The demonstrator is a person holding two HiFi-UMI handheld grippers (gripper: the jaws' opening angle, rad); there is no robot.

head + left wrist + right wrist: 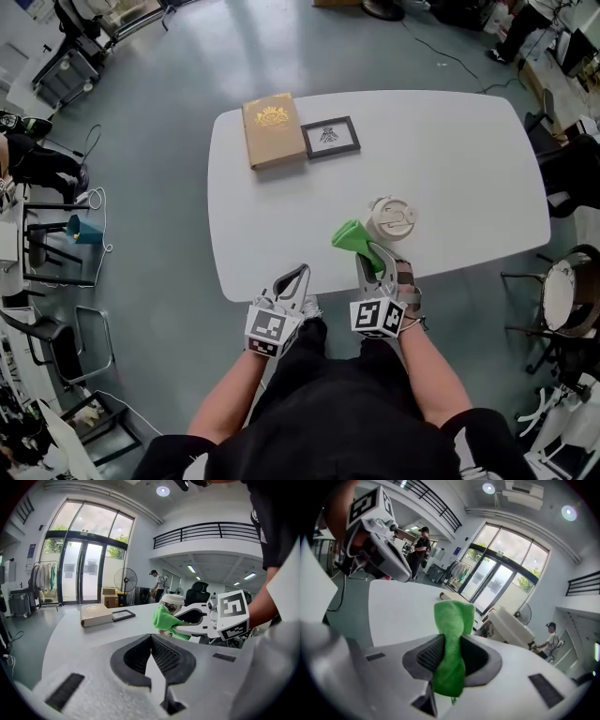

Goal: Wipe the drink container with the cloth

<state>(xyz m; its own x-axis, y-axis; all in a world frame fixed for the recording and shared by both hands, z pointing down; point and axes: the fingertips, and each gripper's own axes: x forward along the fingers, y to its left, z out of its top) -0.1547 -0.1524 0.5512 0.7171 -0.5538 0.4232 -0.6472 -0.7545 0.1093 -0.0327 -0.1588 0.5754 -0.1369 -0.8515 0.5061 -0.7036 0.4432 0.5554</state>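
A white lidded drink cup stands upright near the front right of the white table. My right gripper is shut on a green cloth, which sits just left of the cup, close to its side. In the right gripper view the cloth sticks up between the jaws with the cup behind it. My left gripper hovers at the table's front edge, left of the right one, shut with nothing in it. The left gripper view shows the cup behind the cloth.
A tan book and a black picture frame lie at the table's far left. A round stool and dark chairs stand to the right of the table. More chairs stand on the floor at left.
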